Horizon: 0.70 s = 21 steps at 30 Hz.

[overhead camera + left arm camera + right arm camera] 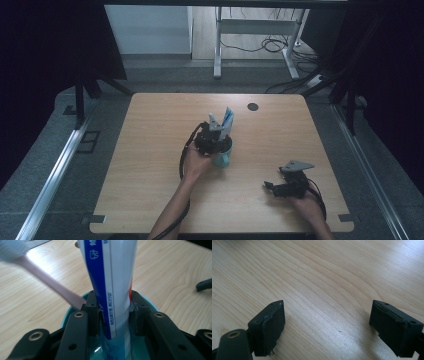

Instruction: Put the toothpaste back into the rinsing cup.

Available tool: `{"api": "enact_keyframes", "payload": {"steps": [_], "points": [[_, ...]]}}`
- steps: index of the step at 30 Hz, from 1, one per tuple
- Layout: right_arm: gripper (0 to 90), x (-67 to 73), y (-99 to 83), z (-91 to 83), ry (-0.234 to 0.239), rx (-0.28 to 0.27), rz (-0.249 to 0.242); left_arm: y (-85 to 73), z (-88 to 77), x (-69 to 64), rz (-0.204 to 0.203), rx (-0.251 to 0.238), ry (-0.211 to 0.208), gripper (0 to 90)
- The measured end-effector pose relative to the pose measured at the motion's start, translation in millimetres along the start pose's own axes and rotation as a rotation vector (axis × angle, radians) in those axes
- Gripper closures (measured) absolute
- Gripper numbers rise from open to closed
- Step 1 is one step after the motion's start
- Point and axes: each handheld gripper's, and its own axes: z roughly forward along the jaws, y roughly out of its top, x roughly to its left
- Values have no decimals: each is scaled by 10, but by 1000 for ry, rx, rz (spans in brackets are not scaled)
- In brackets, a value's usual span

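While the left gripper holds the tube over the cup, these lines run from left to right across the desk.

Toothbrush: pink handle (52, 287) leaning out of the cup toward the left in the left gripper view, bristle head blurred at the top corner.

Left gripper (113, 312): clenched on the toothpaste tube, 1 pad on each flat side, low on the body just above the cup rim.

Toothpaste tube (112, 277): white and blue, upright, lower end down inside the cup; in the high view it stands near the middle of the desk (150, 150).

Cup (65, 315): teal, standing on the desk directly under the gripper.

Handling: the tube looks light and soft, likely to dent or slip under a hard squeeze; a hold across the flat faces seems safest. The cup looks light enough to tip if nudged.

Right gripper (325, 322): released, jaws wide apart with nothing between them, low over bare wood at the near right.
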Motion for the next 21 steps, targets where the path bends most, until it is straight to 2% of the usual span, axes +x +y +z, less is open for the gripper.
{"api": "enact_keyframes", "payload": {"steps": [13, 17, 21], "points": [[132, 0, 0, 0, 0, 0, 0, 22, 0, 20, -22, 22, -8, 629], [132, 0, 0, 0, 0, 0, 0, 24, -14, 41, -44, 13, -27, 596], [132, 0, 0, 0, 0, 0, 0, 24, -47, 42, -49, 5, -27, 561]]}}
